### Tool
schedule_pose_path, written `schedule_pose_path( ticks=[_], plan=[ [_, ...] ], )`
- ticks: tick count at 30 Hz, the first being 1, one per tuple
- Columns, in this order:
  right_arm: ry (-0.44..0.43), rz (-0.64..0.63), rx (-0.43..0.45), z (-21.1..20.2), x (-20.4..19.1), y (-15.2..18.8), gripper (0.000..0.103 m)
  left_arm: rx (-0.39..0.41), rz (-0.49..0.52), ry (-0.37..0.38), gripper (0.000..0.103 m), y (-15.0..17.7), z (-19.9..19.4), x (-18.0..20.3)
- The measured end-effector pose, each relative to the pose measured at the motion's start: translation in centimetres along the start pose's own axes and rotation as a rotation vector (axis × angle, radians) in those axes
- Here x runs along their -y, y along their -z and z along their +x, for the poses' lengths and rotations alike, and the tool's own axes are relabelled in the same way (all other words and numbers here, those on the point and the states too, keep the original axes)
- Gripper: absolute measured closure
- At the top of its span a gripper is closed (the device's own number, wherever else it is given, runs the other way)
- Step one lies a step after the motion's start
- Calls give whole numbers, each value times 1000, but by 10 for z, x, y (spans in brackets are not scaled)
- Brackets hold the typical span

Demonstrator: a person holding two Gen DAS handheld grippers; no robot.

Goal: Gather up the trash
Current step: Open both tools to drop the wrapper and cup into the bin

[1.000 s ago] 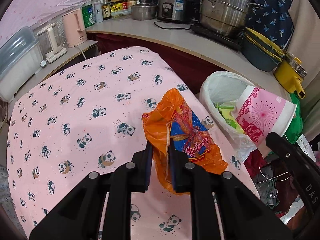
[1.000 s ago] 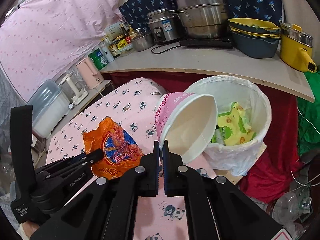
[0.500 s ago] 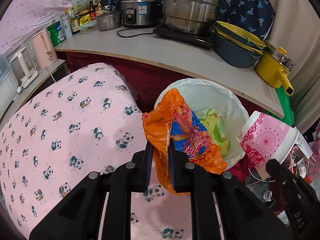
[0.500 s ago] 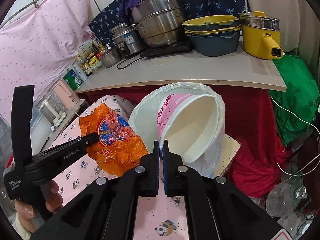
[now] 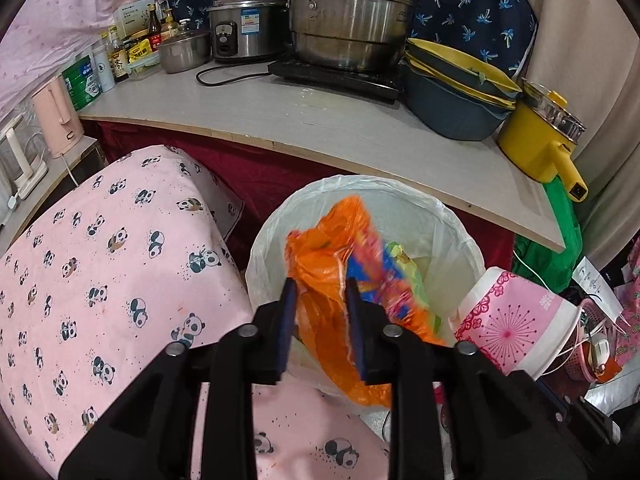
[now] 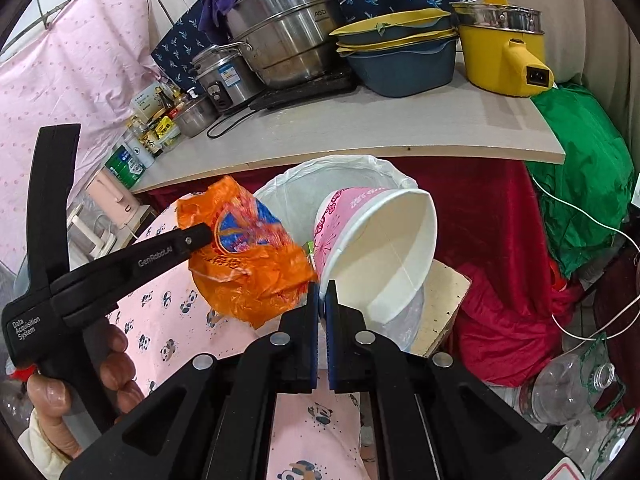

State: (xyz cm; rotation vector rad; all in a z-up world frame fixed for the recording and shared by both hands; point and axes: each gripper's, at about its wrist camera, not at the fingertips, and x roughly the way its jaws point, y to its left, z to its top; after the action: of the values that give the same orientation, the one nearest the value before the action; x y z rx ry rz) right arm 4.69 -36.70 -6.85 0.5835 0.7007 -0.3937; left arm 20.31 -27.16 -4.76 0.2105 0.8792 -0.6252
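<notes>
Left wrist view: the left gripper (image 5: 320,300) tilts down over the white-lined trash bin (image 5: 460,220), its jaws opening; the one crinkled orange snack wrapper (image 5: 320,272) sits between the blue pads (image 5: 287,320), blurred, over the bin's mouth. Whether the pads press it cannot be told. A hand (image 6: 116,364) grips that tool's handle, seen from the right wrist view. The right gripper (image 6: 322,292) also slants downward, its jaws pinched tight on the rim of one pink paper bowl (image 6: 384,256), tipped with its white inside facing the camera, beside the bin's rim. The pink panda-print cloth (image 5: 100,280) covers the surface below. On the pale counter (image 5: 320,120) stand two large steel pots (image 5: 352,20), stacked blue and yellow basins (image 5: 452,92) and one yellow electric pot (image 5: 536,140). A green packet (image 5: 408,268) lies in the bin.
</notes>
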Motion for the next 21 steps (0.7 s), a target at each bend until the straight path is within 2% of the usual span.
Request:
schedule_pose_path(
  ticks=[1, 3, 5, 8, 14, 21],
  plan=[
    [0, 0, -1, 1, -1, 0, 99, -2, 2, 1, 71, 0, 2, 0],
    [-1, -3, -5, 5, -2, -2, 99, 0, -1, -1, 56, 0, 3, -2],
    [-3, -5, -7, 8, -4, -3, 99, 18, -11, -10, 46, 2, 1, -5],
    [-9, -10, -12, 15, -8, -8, 99, 32, -13, -26, 39, 3, -3, -11],
    [-32, -41, -14, 27, -26, -23, 98, 44, -16, -97, 33, 8, -9, -27],
    [-53, -93, -16, 46, -54, -41, 96, 13, -51, -145, 31, 17, -10, -55]
  ],
)
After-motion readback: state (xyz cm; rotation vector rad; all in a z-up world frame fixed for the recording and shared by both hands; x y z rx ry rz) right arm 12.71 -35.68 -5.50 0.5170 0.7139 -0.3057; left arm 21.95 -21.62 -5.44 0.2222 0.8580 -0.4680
